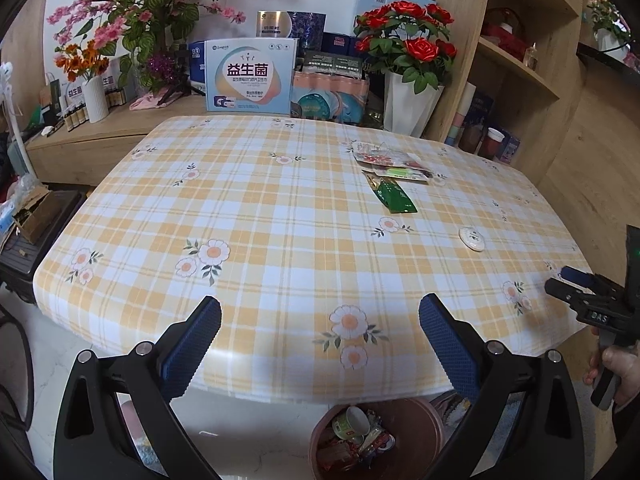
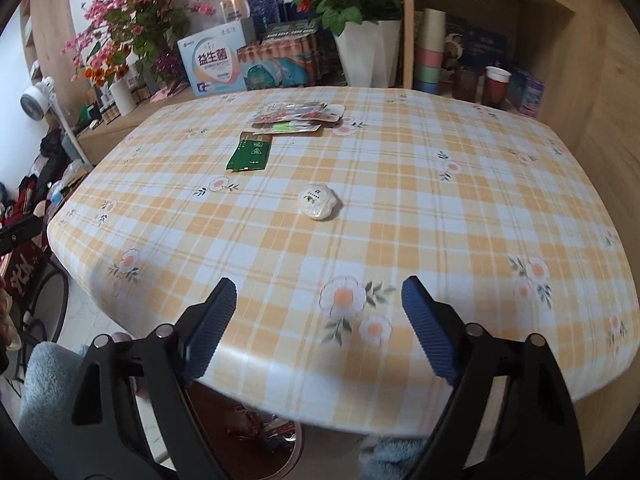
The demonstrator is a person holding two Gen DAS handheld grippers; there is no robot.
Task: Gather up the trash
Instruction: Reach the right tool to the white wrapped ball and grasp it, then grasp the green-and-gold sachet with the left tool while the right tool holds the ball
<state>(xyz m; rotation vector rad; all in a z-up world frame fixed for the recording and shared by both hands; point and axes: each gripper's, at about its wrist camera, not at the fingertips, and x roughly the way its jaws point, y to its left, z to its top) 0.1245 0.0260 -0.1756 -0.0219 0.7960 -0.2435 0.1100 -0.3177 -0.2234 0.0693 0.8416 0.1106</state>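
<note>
Both grippers are angling down over the table's [image 1: 280, 208] near edge, left gripper [image 1: 320, 320] and right gripper [image 2: 318, 304] spread wide, gripping nothing. White round packet [image 2: 318, 201], green wrapper [image 2: 249, 151] and wrapper pile [image 2: 300, 118] are lying ahead; bin [image 1: 416, 420] is sitting below.

Soft, even daylight fills both views; the checked worktop [image 1: 280, 208] shows faint sheen near its front edge. Fisheye bending darkens the corners, and details look slightly soft.

Green packet [image 2: 249, 151] lies flat beside overlapping wrappers [image 2: 298, 118]; a white round pack [image 2: 318, 201] (nearer) sits apart.
</note>
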